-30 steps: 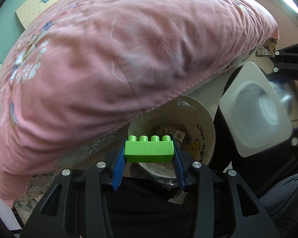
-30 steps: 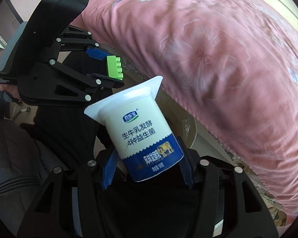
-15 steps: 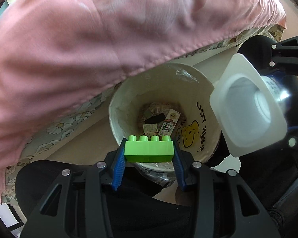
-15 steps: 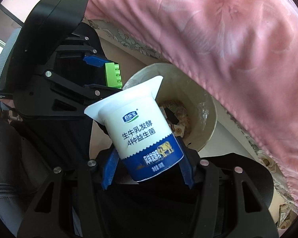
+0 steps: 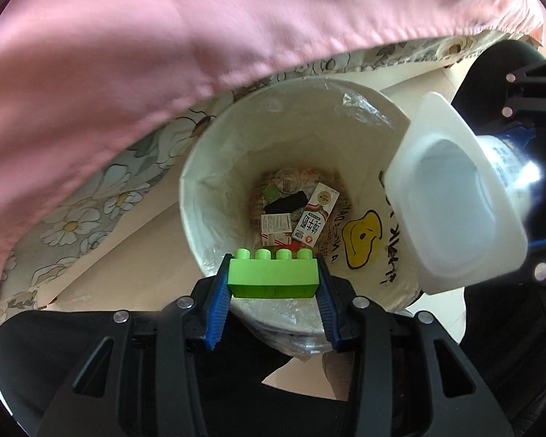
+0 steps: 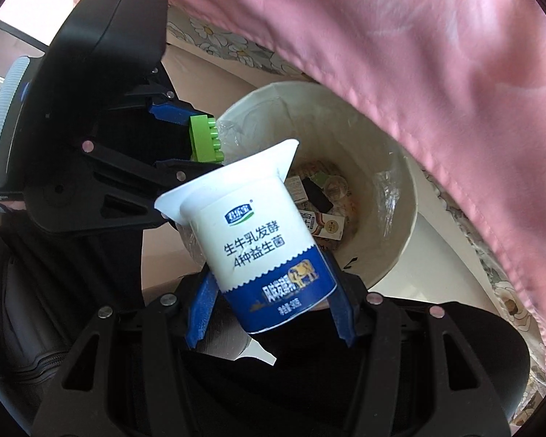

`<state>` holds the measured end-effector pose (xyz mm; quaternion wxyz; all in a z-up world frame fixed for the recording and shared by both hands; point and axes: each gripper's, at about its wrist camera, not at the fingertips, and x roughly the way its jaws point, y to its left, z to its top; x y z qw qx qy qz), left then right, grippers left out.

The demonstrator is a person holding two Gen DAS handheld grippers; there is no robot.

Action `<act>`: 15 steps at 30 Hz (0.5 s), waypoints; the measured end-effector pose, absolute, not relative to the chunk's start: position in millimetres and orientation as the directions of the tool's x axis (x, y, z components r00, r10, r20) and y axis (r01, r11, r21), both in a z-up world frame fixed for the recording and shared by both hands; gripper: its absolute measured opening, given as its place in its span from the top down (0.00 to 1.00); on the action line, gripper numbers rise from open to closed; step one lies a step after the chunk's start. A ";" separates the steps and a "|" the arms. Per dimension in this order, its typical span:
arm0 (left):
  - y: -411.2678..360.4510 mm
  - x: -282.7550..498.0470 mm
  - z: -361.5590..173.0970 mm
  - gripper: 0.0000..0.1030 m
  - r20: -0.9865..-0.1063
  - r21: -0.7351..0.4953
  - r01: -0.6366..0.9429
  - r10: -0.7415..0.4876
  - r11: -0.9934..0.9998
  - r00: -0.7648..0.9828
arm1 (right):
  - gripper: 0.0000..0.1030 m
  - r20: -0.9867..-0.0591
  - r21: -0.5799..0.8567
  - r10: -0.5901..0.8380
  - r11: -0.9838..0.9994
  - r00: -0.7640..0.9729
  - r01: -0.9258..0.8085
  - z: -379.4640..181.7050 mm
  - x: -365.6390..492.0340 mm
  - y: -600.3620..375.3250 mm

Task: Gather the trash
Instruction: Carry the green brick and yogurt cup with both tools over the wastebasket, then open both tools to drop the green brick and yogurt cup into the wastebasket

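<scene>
Pink quilt (image 5: 163, 54) hangs over the white bin (image 5: 207, 167), which already has cartons (image 5: 309, 218) at the bottom. Yogurt cup (image 6: 258, 240) is clamped in the right tool (image 6: 269, 302), beside the bin rim. Green brick (image 5: 272, 273) is pinched in the left tool (image 5: 273, 302) over the bin mouth. Both drops remain, by my reading.

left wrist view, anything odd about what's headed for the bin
Yes: the left claw grips a green toy brick over the trash bin, which holds cartons. A toy looks out of place as trash.
</scene>
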<state>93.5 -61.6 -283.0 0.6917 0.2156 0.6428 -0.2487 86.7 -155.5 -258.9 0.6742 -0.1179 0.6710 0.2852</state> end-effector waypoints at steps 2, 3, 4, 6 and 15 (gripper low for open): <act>-64.3 95.0 -287.2 0.56 -0.997 -0.020 0.626 -0.066 0.780 0.051 | 0.46 -0.971 0.230 0.228 0.810 -0.072 -0.540 -266.1 89.4 -154.3; -66.0 95.4 -289.3 0.56 -0.997 -0.019 0.628 -0.064 0.778 0.050 | 0.46 -0.973 0.223 0.220 0.811 -0.071 -0.541 -267.8 90.3 -153.2; -66.7 96.3 -291.2 0.56 -0.997 -0.018 0.628 -0.065 0.778 0.052 | 0.46 -0.976 0.210 0.206 0.811 -0.069 -0.545 -270.1 90.7 -152.0; -68.2 99.0 -297.9 0.56 -0.997 -0.014 0.627 -0.056 0.779 0.049 | 0.46 -0.975 0.217 0.211 0.812 -0.074 -0.542 -273.5 90.7 -149.7; -75.5 104.1 -312.4 0.56 -0.998 -0.012 0.629 -0.044 0.778 0.035 | 0.46 -0.980 0.197 0.178 0.819 -0.088 -0.538 -285.6 88.9 -138.9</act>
